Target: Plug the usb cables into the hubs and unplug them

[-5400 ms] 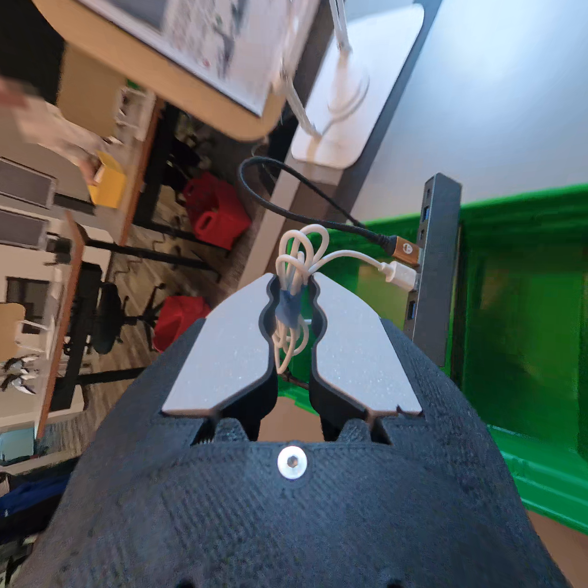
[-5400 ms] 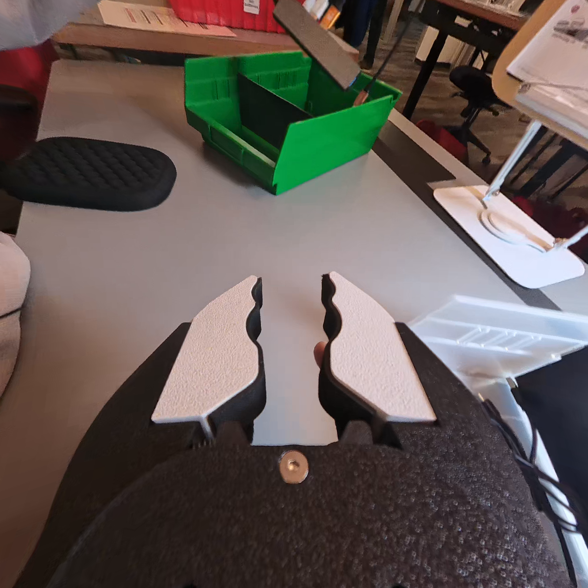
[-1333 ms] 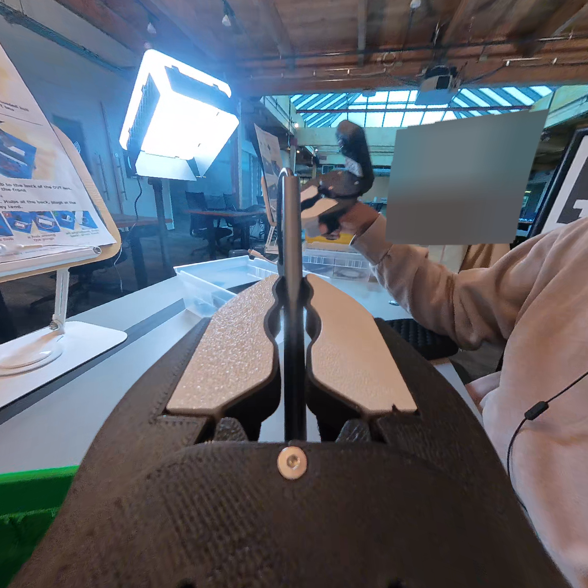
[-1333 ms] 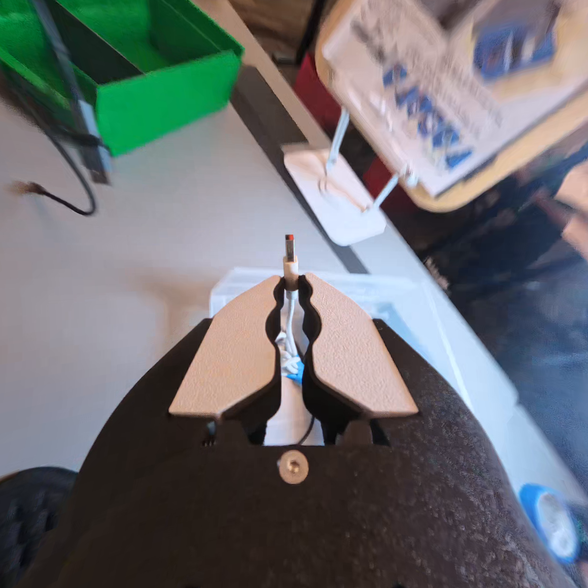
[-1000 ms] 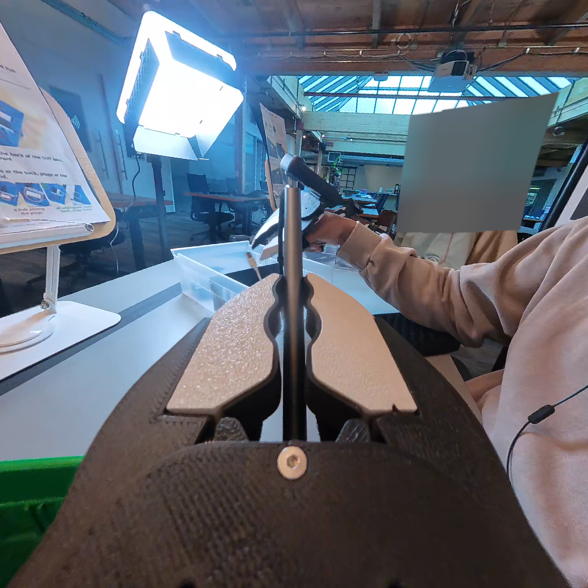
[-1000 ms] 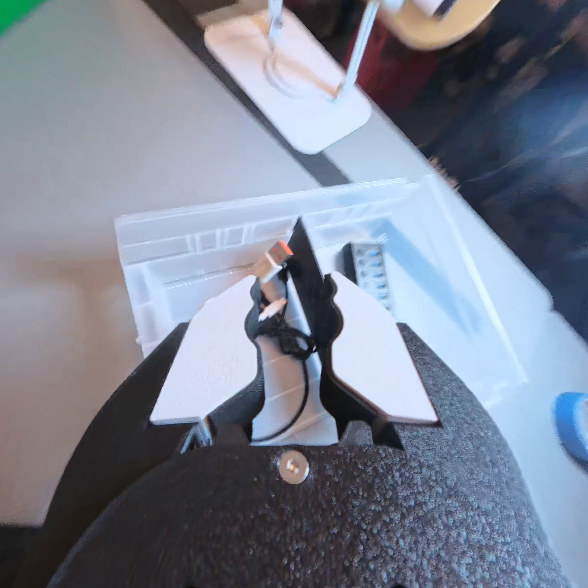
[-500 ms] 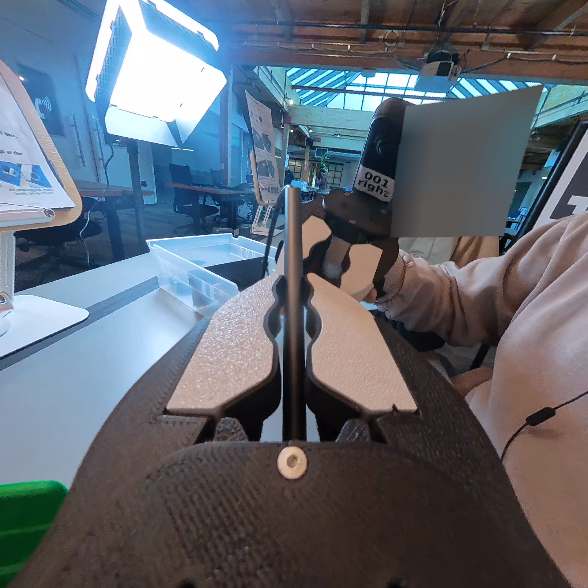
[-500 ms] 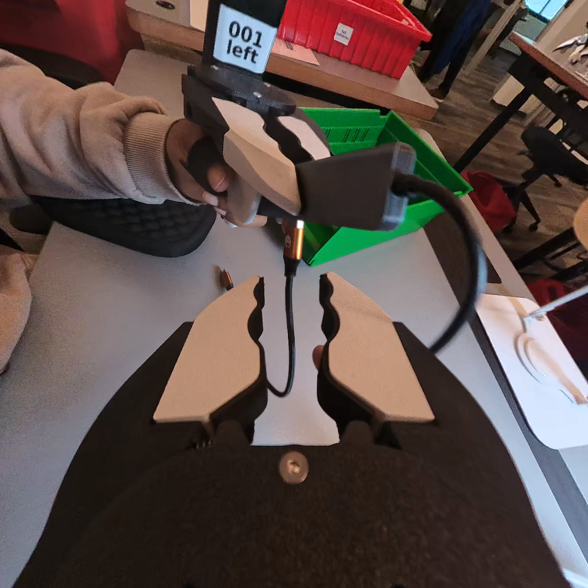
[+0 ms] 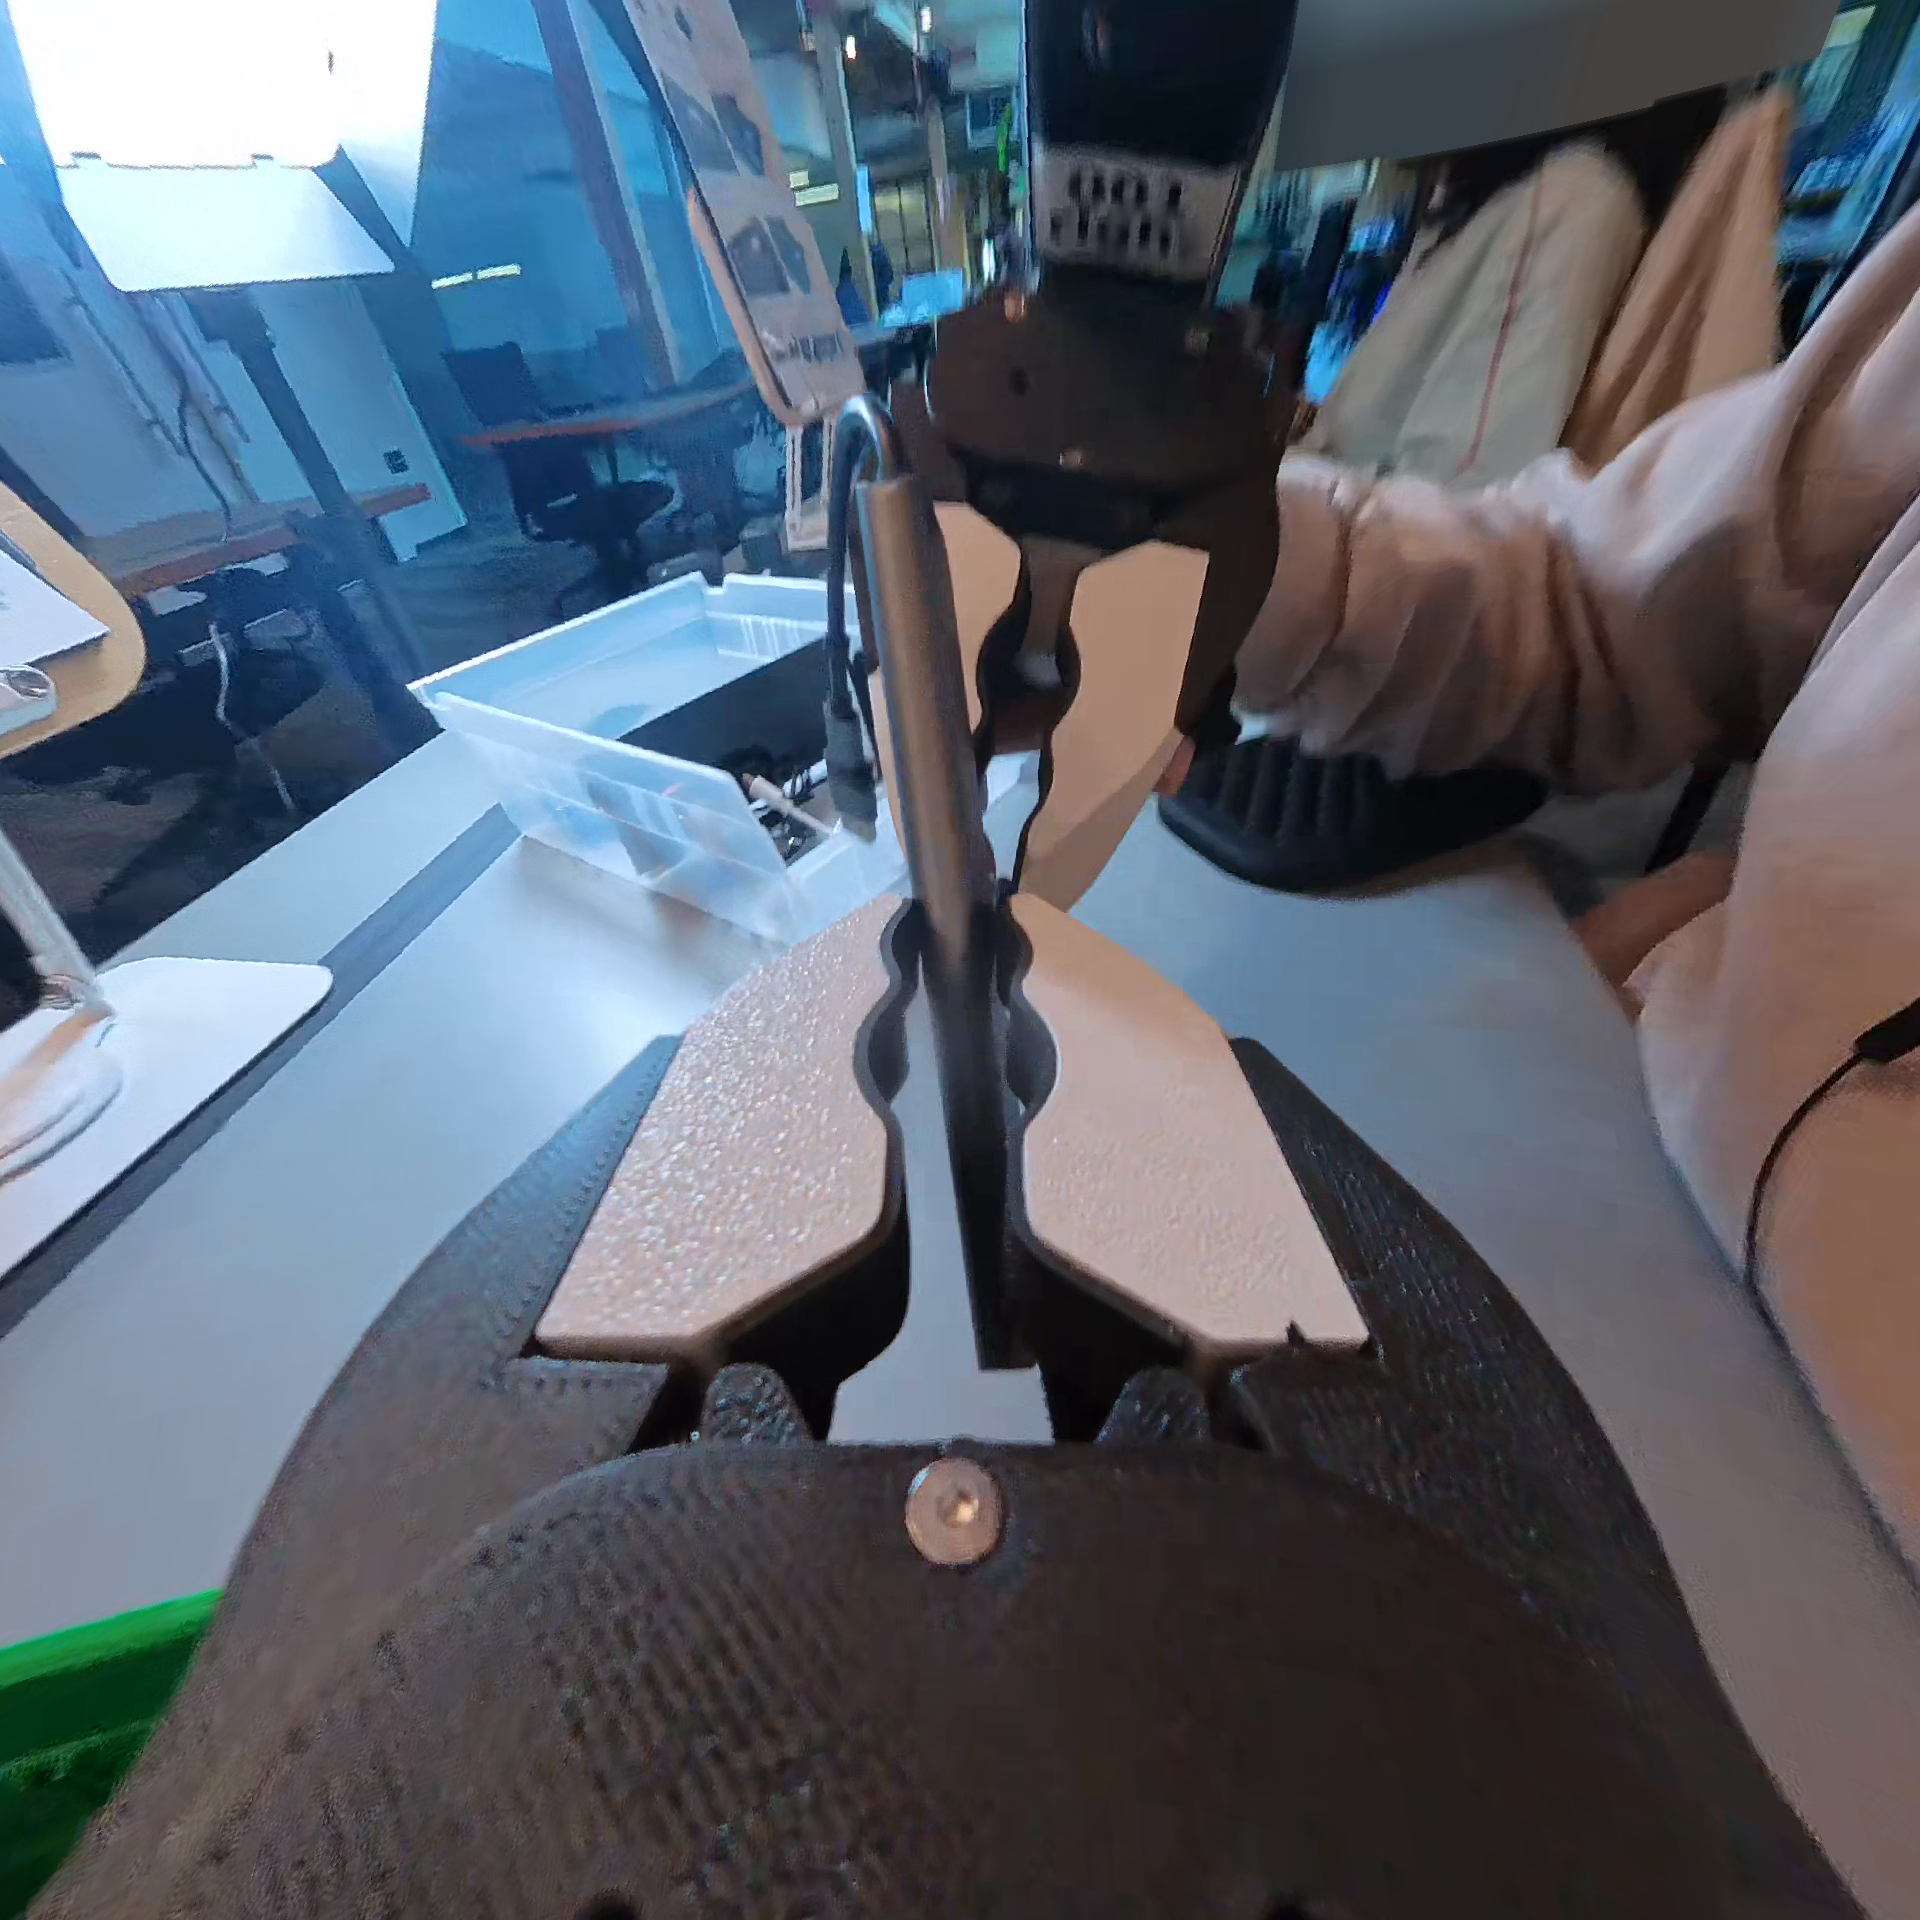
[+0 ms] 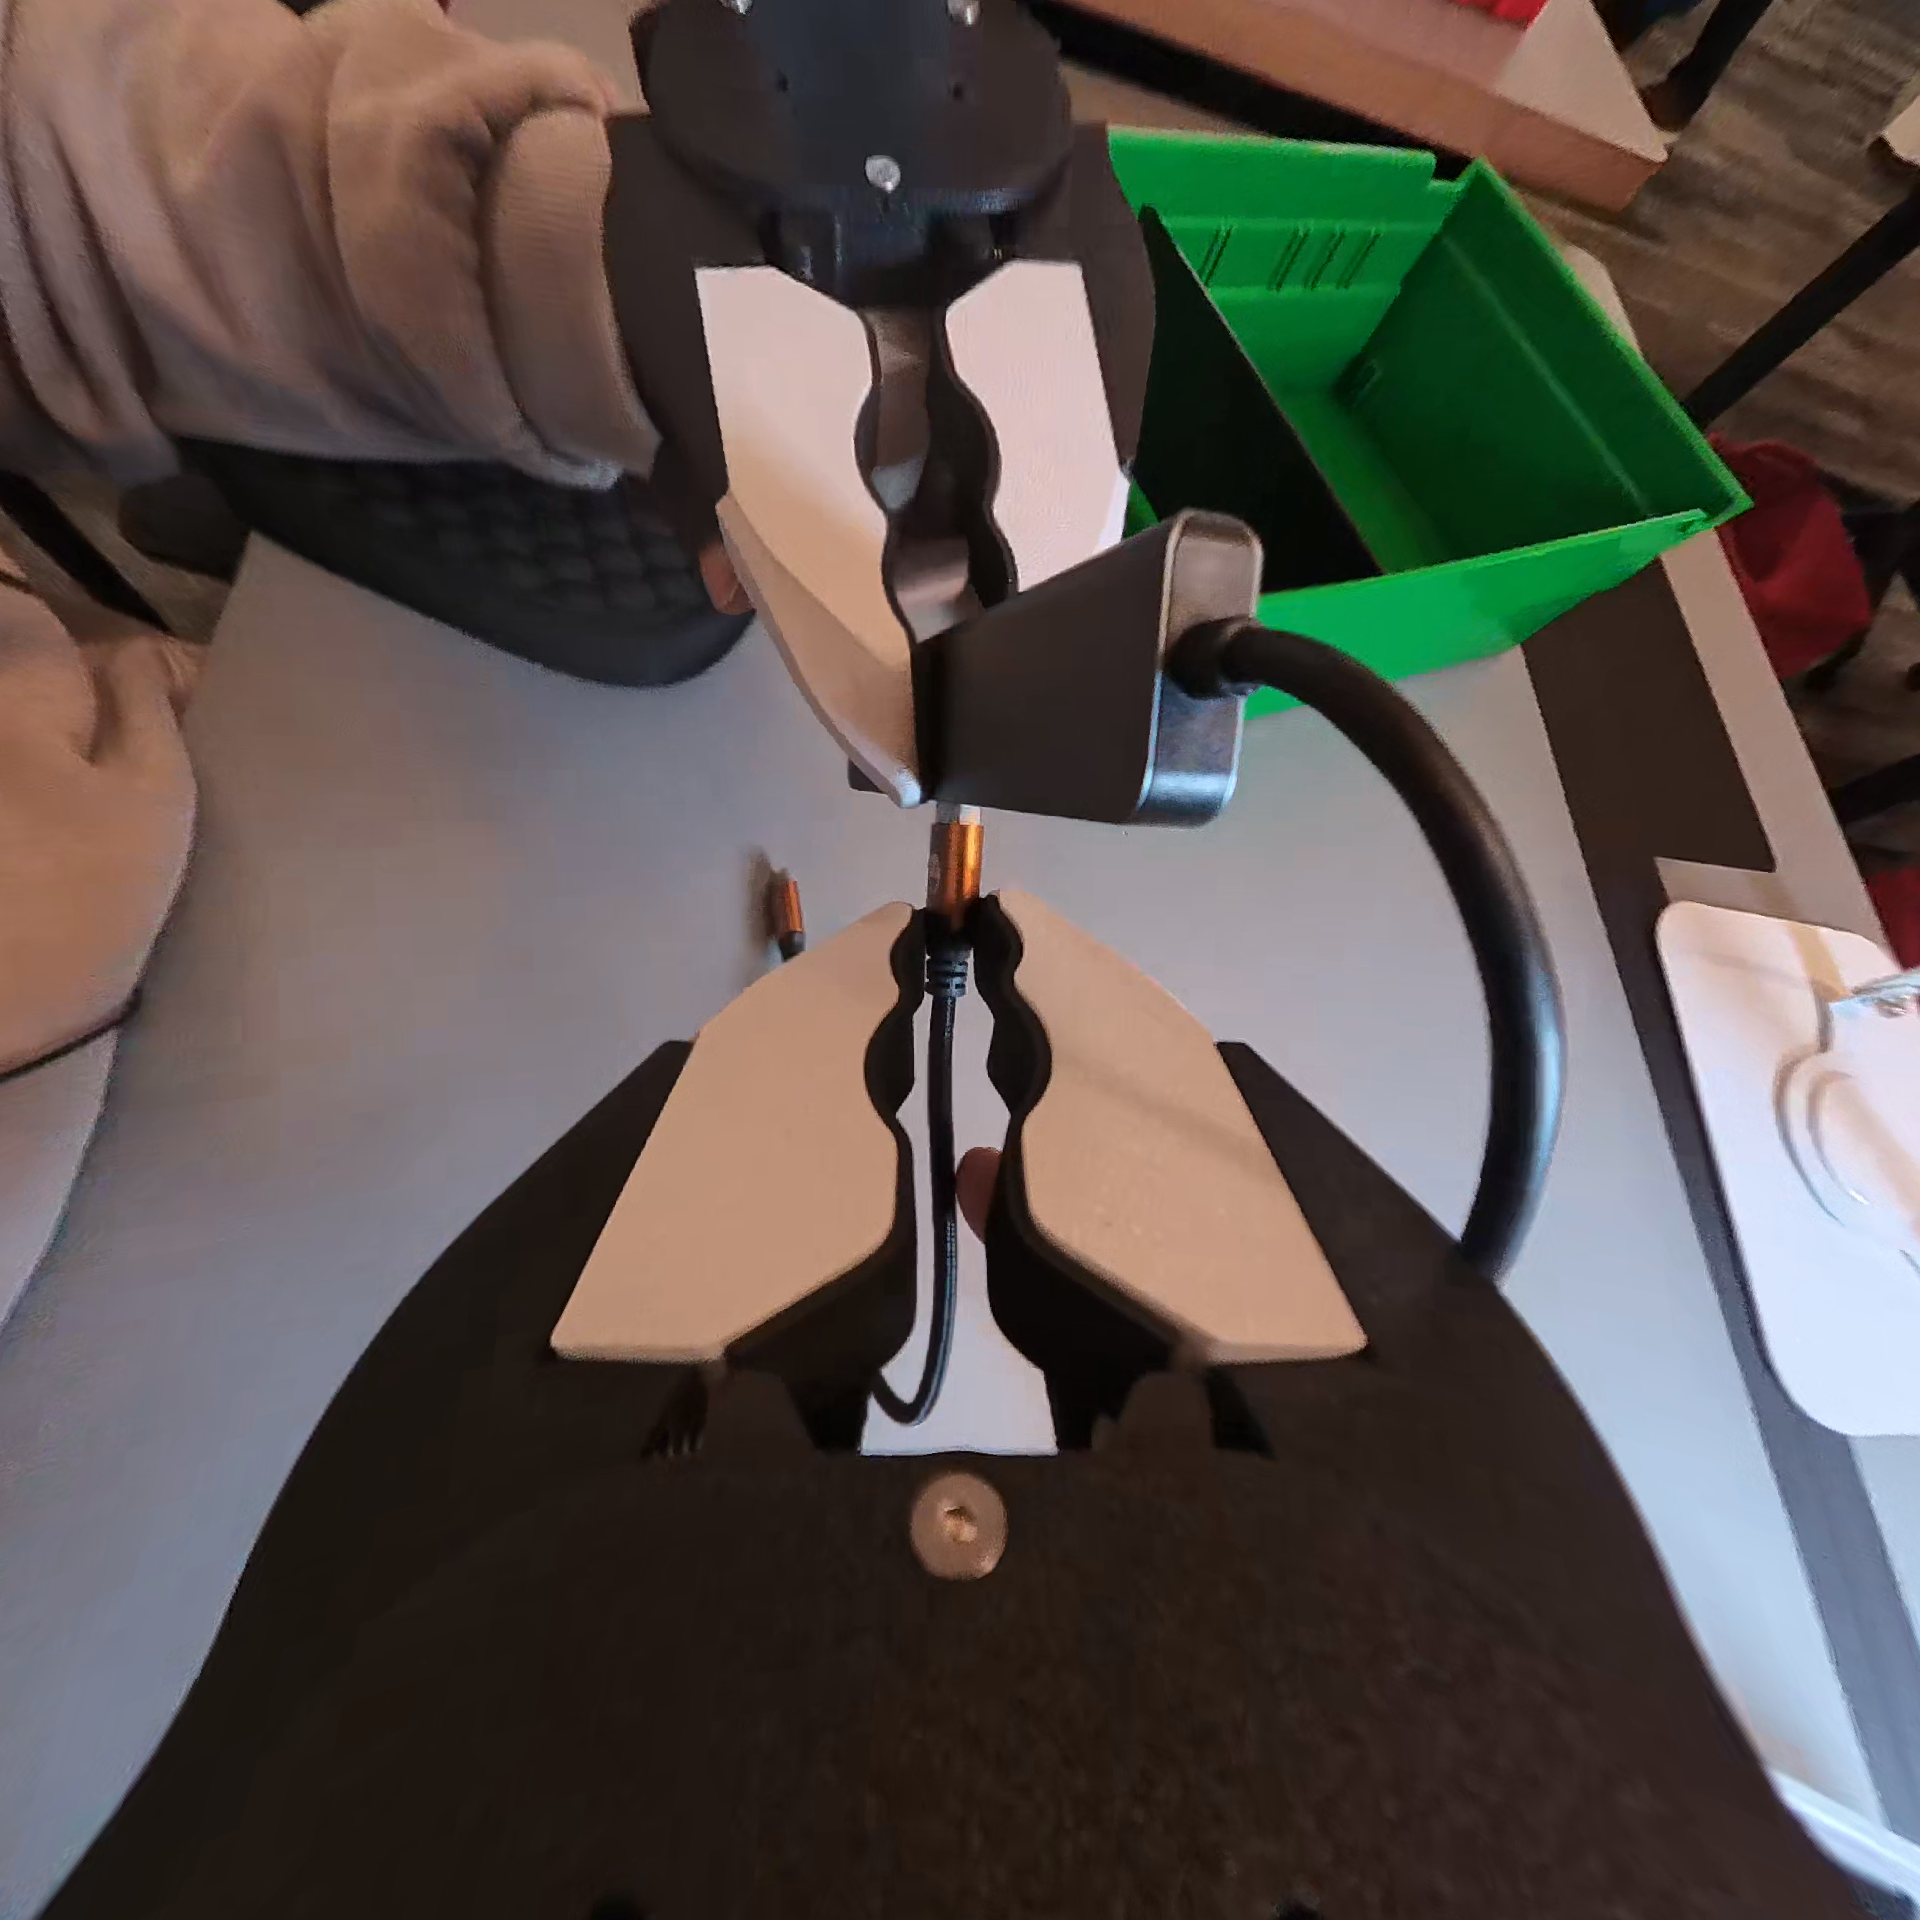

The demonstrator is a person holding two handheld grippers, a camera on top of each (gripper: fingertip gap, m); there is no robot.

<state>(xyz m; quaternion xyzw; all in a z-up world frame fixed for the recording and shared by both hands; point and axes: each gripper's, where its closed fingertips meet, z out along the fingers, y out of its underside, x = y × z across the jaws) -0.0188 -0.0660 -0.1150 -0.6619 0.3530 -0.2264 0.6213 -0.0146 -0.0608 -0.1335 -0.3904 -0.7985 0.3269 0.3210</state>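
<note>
My left gripper [image 9: 956, 920] is shut on a flat grey USB hub [image 9: 920, 727], seen edge-on and held upright above the table. The hub also shows in the right wrist view [image 10: 1070, 686], gripped by the left gripper [image 10: 940, 634], with its thick black cable [image 10: 1496, 935] looping right. My right gripper [image 10: 954, 920] is shut on a thin black USB cable just behind its orange plug [image 10: 954, 878]. The plug's metal tip meets the hub's lower edge. In the left wrist view the right gripper [image 9: 1023, 831] faces me just behind the hub.
A second orange plug [image 10: 788, 914] lies on the grey table [image 10: 416, 935]. A green bin [image 10: 1455, 416] stands behind the hub. A clear plastic tray [image 9: 623, 727] with cables sits further back. A white stand base [image 10: 1787, 1143] is at the right, a black pad [image 10: 499, 582] near the person's sleeve. The grippers are tip to tip, or close to it.
My right gripper swung from the clear tray to face the left gripper, closed on the orange-plug cable and brought the plug up against the hub. The left gripper tilted slightly, still holding the hub.
</note>
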